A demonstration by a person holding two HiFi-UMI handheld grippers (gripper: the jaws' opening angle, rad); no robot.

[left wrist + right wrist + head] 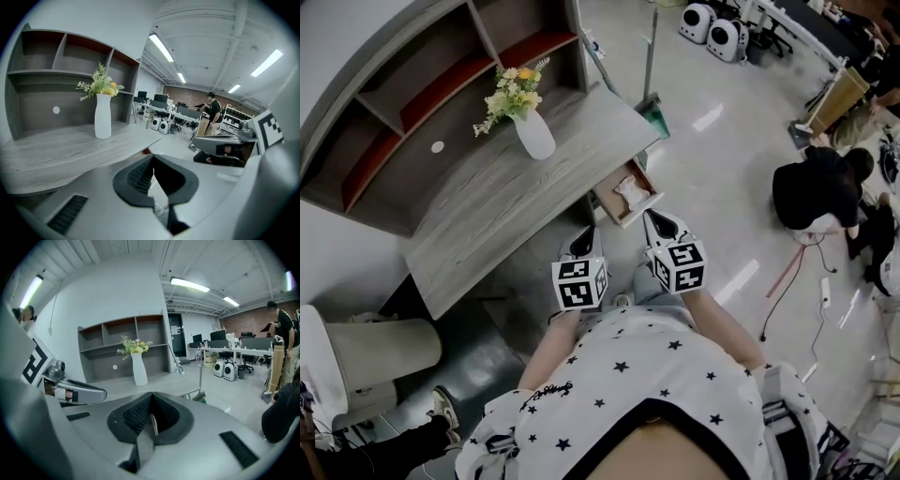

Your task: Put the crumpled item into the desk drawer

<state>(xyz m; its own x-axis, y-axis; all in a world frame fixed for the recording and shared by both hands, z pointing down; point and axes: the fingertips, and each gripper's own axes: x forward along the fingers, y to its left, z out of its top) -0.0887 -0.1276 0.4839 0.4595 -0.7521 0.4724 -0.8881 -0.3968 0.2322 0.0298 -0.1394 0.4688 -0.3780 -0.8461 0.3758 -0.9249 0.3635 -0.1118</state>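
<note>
The desk drawer (608, 205) stands pulled out from the right end of the grey wooden desk (487, 206). A white crumpled item (633, 192) lies inside it. My left gripper (589, 234) hangs just in front of the drawer, shut and empty; its pads (140, 176) meet at the tips. My right gripper (660, 221) is beside it to the right, close to the drawer's front corner, also shut with nothing between its jaws (151, 399). Both point toward the desk. Neither touches the drawer or the item.
A white vase of flowers (532, 131) stands on the desk under a shelf unit (412, 84). A pole with a green head (650, 75) leans at the desk's far corner. A person in black (816, 192) crouches on the floor at right, near cables. A pale bin (380, 352) sits at left.
</note>
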